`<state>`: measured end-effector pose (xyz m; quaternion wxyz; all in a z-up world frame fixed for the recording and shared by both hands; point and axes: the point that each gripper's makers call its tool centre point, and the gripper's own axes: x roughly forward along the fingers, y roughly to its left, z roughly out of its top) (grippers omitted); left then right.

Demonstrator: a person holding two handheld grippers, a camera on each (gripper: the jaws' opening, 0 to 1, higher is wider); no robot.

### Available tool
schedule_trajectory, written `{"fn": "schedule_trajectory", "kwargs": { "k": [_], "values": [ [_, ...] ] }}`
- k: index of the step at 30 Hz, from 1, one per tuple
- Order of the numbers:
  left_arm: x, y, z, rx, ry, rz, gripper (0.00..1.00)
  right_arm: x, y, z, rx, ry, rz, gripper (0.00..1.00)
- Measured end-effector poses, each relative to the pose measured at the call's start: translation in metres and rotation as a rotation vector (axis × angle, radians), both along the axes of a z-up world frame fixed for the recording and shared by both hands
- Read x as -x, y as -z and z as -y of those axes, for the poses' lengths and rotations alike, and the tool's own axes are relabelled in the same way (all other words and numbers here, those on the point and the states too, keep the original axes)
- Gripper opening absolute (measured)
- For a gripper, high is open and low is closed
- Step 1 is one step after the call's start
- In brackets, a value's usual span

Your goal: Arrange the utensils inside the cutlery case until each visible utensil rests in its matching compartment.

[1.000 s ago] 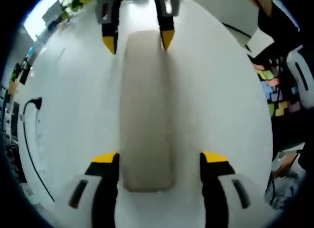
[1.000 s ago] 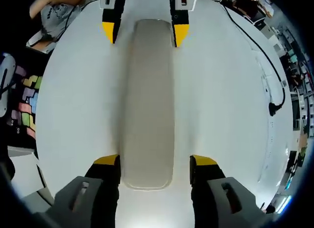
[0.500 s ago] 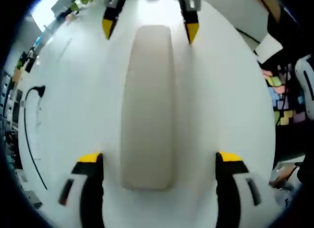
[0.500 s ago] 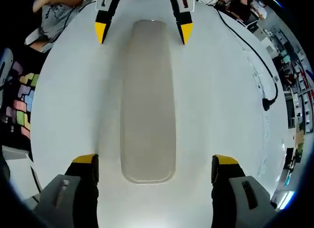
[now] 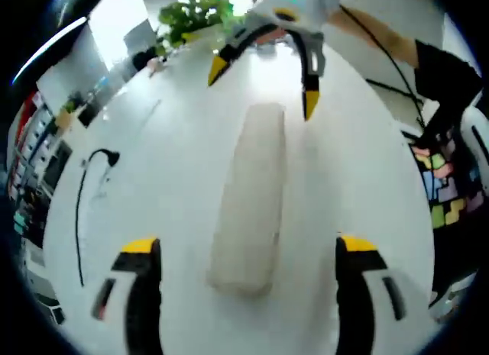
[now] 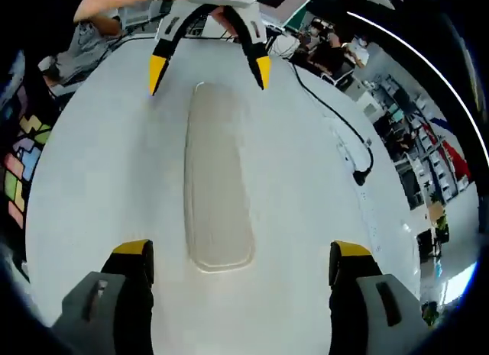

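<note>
change: both grippers release and lift off the cutlery case (image 5: 250,198); a second ago each pair of jaws straddled one end of it, now both are spread wide and raised clear.
left gripper (image 5: 248,252): jaws wide apart, holding nothing; seen from the right gripper view it hangs above the far end of the case.
right gripper (image 6: 241,256): jaws wide apart, holding nothing.
case: lies flat on the white table (image 5: 153,172), closed, lid on, lengthwise between the two grippers.
utensils: none in sight; inside or elsewhere, cannot tell.
cable (image 6: 336,122): on table, well apart from case.
meaning: case looks positioned; opening and sorting likely not yet started.
</note>
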<state>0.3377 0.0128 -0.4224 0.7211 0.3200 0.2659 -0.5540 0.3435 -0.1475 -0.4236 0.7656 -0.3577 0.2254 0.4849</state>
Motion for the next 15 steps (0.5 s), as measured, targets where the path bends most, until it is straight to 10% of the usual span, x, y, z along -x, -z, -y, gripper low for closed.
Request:
{"fn": "schedule_trajectory", "kwargs": {
  "k": [9, 11, 15],
  "values": [
    [-0.005, -0.038, 0.000, 0.439, -0.193, 0.102, 1.00, 0.025, -0.050, 0.004, -0.562, 0.130, 0.124, 1.00],
    [-0.001, -0.040, -0.002, 0.467, -0.205, 0.147, 1.00, 0.030, -0.065, 0.007, -0.756, 0.161, 0.104, 1.00],
    [0.006, -0.043, -0.012, 0.512, -0.279, 0.200, 1.00, 0.033, -0.073, 0.024, -0.886, 0.242, 0.152, 1.00]
  ]
}}
